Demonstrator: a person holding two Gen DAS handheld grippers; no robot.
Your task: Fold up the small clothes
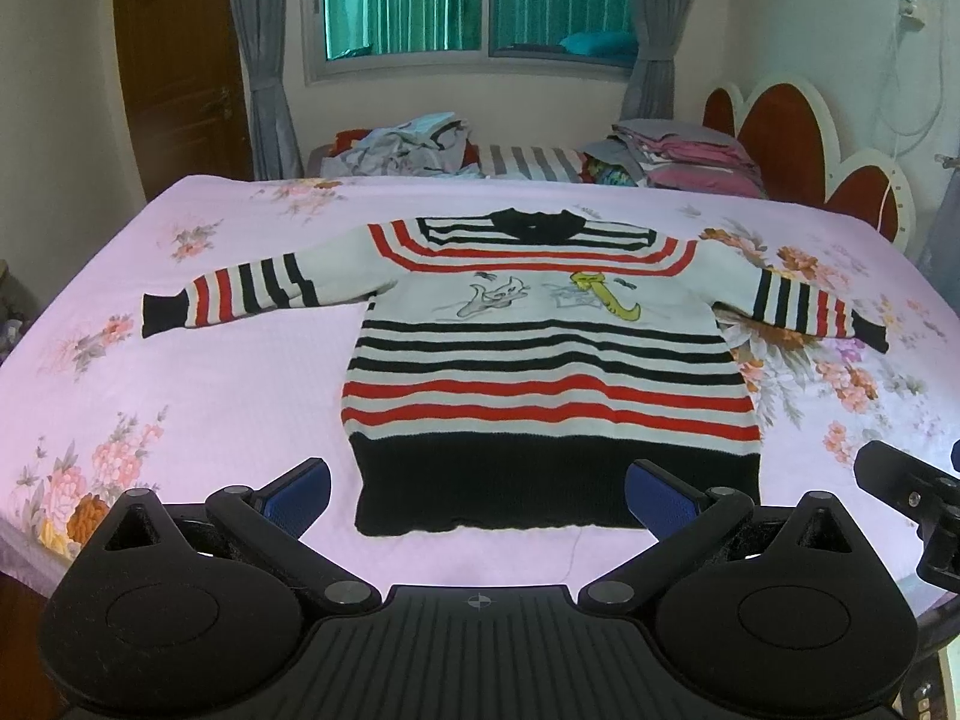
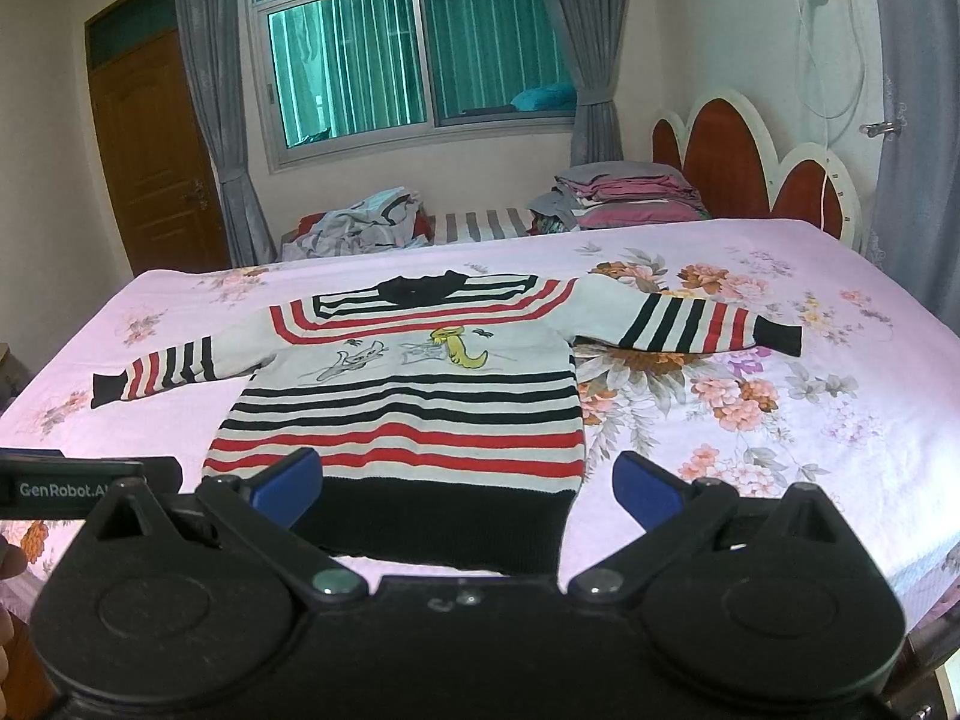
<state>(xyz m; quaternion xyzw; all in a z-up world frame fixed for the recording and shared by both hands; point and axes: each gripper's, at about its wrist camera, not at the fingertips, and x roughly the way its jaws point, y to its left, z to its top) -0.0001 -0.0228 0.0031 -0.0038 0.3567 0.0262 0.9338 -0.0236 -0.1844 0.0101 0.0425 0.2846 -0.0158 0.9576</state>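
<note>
The left tongs [image 1: 477, 501] stand wide apart and hold nothing, hanging low in the frame just above the black hem of the sweater [image 1: 546, 354]. The right tongs [image 2: 468, 489] are likewise spread and empty, low in their frame over the same hem. The sweater lies flat, face up, at mid-frame on the bed [image 1: 180, 396], both sleeves stretched out to the sides and the collar toward the top. No fold looks begun. The knit is thick and soft, so a shallow pinch would likely catch only the top layer and pull the front off the back. Lifting one side faster than the other would probably skew the fold or drag the sheet into ridges.
</note>
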